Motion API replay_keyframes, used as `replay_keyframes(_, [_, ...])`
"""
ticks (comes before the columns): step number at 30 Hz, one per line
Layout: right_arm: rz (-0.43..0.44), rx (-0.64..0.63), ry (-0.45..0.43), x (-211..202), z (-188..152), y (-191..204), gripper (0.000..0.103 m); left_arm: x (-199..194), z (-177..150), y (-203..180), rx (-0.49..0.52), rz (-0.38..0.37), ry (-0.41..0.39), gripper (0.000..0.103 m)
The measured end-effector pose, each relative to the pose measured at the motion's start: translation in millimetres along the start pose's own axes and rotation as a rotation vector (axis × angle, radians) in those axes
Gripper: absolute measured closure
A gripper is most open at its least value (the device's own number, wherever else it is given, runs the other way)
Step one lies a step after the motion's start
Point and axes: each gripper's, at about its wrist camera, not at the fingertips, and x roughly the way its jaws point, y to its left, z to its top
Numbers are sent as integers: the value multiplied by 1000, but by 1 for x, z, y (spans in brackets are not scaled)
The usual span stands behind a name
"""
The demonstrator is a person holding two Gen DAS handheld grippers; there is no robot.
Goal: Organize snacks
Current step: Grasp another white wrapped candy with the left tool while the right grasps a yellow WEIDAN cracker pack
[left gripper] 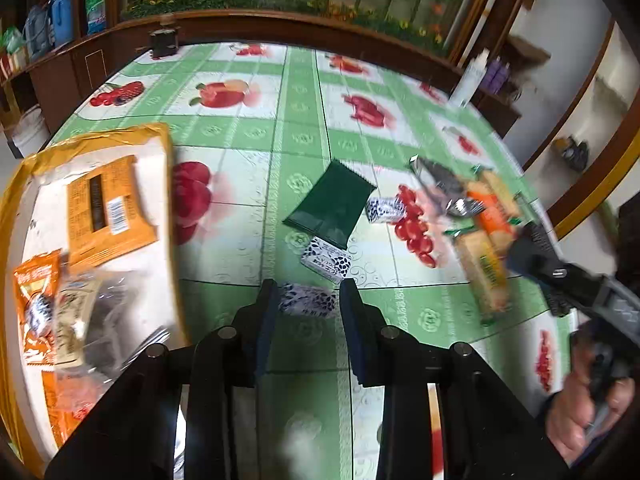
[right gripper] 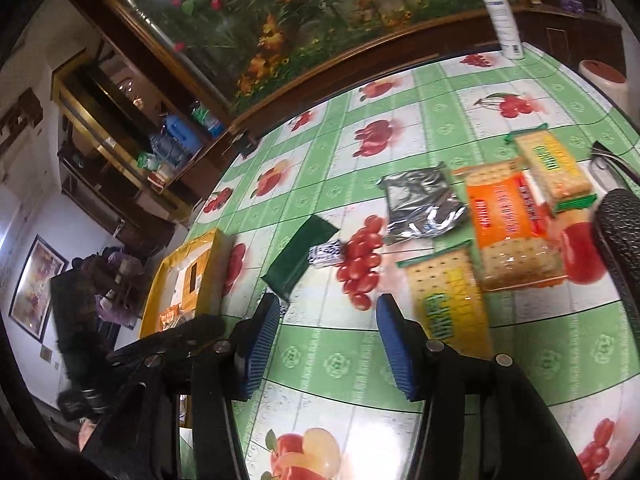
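Left wrist view: the left gripper (left gripper: 308, 300) clamps a small patterned candy (left gripper: 307, 300) above the tabletop (left gripper: 240, 136), yellow tray (left gripper: 168, 216) at nine o'clock. Right gripper (right gripper: 328, 336) hangs part-open, empty; cracker packs (right gripper: 512, 232) at two o'clock.
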Motion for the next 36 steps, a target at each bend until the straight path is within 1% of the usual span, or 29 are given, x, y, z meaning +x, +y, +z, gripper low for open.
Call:
replay_keyframes(2, [1, 10, -3, -5, 0, -5, 51, 12, -1, -7, 12, 11, 27, 74])
replay_keyframes(4, [0, 19, -5, -10, 0, -11, 50, 21, -4, -11, 23, 47, 39, 75])
replay_keyframes(5, [-3, 26, -8, -11, 1, -15, 50, 20, -4, -12, 34, 69, 21, 73])
replay_keyframes(7, [-16, 37, -12, -14, 3, -21, 49, 23, -3, -14, 45, 106, 18, 73])
replay_keyframes(12, [-55, 62, -15, -20, 4, -36, 49, 23, -7, -15, 64, 139, -3, 73])
replay_keyframes(14, [-68, 65, -17, -21, 4, -40, 49, 22, -6, -15, 61, 141, -11, 73])
replay_keyframes(17, [-121, 56, -18, -20, 4, -45, 48, 21, -6, -16, 64, 163, -25, 73])
replay_keyframes(20, [-177, 25, -2, -14, 4, -45, 45, 23, -5, -15, 66, 171, -20, 72])
replay_keyframes(21, [-191, 15, 6, -11, 3, -44, 43, 24, -5, -15, 67, 177, -18, 67])
replay_keyframes(22, [-209, 3, 15, -8, 2, -43, 41, 26, -5, -15, 68, 183, -14, 65])
replay_keyframes(25, [-267, -51, 40, 2, -2, -38, 41, 35, -6, -17, 81, 217, 10, 64])
replay_keyframes(27, [-301, -83, 63, 10, -6, -36, 41, 36, -7, -16, 81, 216, -1, 62])
replay_keyframes(30, [-350, -127, 81, 18, -10, -33, 40, 37, -5, -15, 80, 211, -8, 61])
replay_keyframes(32, [-383, -160, 98, 26, -14, -31, 40, 37, -6, -17, 87, 218, -21, 61])
replay_keyframes(33, [-400, -179, 107, 31, -16, -30, 40, 37, -8, -18, 90, 225, -32, 70])
replay_keyframes(34, [-419, -199, 104, 33, -18, -28, 40, 37, -10, -22, 108, 235, -47, 73])
replay_keyframes(36, [-473, -256, 93, 37, -23, -21, 46, 36, -14, -28, 130, 252, -67, 73])
